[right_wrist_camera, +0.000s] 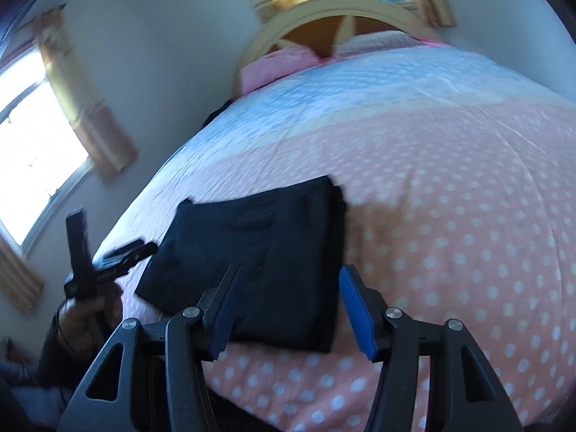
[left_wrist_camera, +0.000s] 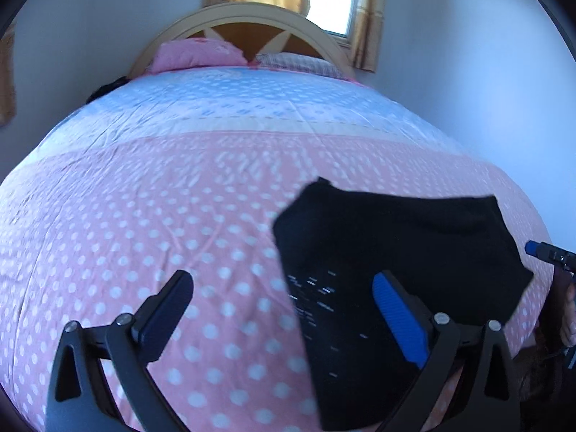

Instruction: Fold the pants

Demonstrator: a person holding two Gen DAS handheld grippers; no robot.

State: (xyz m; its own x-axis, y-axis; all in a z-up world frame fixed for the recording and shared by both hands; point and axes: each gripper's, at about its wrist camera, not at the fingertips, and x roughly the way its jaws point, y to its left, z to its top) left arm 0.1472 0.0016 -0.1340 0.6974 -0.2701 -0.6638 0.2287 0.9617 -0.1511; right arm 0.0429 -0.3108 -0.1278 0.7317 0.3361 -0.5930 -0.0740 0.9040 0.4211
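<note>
Above the bed (left_wrist_camera: 144,216), our left gripper (left_wrist_camera: 284,309) and right gripper (right_wrist_camera: 284,309) both hang spread and empty. Black pants (right_wrist_camera: 259,262) lie at 12 o'clock of the right gripper, a compact rectangle on the quilt. We judge the folding essentially done.

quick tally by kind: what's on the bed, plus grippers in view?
Black pants, folded: 1
Pillows at the headboard: 2 (pink pillow, checked pillow)
Polka-dot bedspread: 1
Grippers, both open and empty: 2 (left gripper, right gripper)
Total: 6
</note>
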